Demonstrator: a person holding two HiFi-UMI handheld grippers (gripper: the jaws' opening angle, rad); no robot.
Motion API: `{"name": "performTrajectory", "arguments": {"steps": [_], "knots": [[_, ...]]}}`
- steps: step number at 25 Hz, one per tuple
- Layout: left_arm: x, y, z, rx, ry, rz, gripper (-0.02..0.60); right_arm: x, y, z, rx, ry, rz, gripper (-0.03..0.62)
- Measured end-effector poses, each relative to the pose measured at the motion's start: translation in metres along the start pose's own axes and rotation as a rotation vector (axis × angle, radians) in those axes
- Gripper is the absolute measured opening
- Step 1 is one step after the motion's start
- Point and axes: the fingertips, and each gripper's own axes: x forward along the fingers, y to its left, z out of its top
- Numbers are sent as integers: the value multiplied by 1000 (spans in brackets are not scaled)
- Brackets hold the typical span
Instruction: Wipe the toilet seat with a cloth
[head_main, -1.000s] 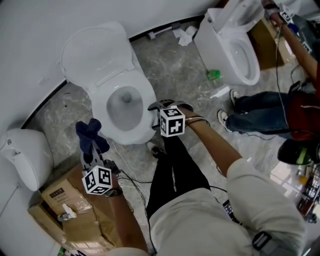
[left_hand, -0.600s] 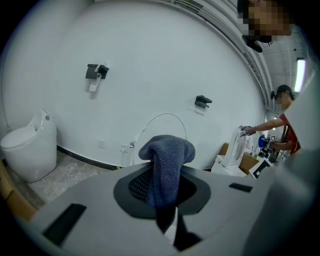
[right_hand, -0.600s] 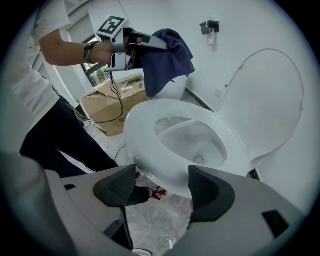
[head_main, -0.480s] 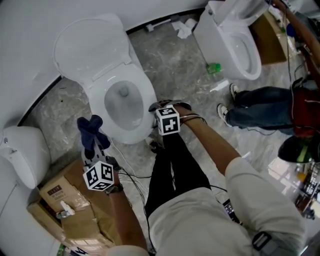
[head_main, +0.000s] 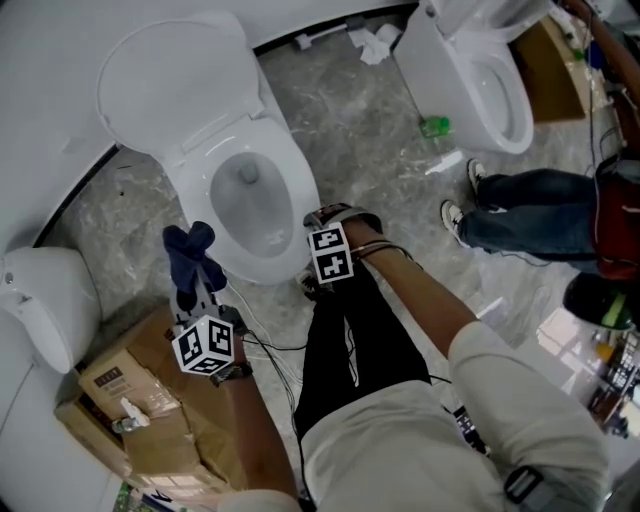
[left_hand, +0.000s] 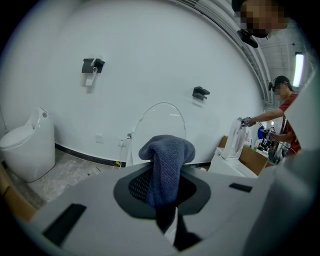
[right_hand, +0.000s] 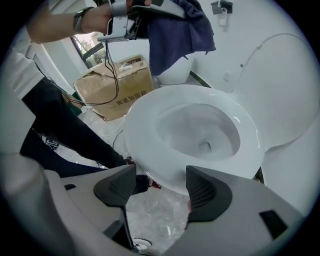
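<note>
Marbled grey floor (head_main: 340, 120), white wall (head_main: 50, 80); toilet seat (head_main: 298, 205) down, lid (head_main: 170, 75) up.

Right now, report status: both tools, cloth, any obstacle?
Left tool shut on blue cloth, beside toilet seat, not touching. Right tool open, empty, at seat front. Seat bare, lid up.
</note>
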Motion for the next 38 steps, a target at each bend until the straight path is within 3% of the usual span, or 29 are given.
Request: {"name": "performTrajectory", "arguments": {"steps": [16,26,31,35,38], "knots": [[68,26,-56,-58,-9,-17,35,73,-6,-23,175,-64,-69,324],[85,42,-79,-18,24,-17,35,87,-7,-26,233,-102,-99,324],[104,46,-77,1,21,-25,35,79,-12,-23,414,-178,-63,324],[131,47,-71,6,0,-34,35,52,-37,-11,559,-311,-99,318],[156,49,-68,-2,-11,-36,35,25,-64,-6,663,-421,-179,238]]}}
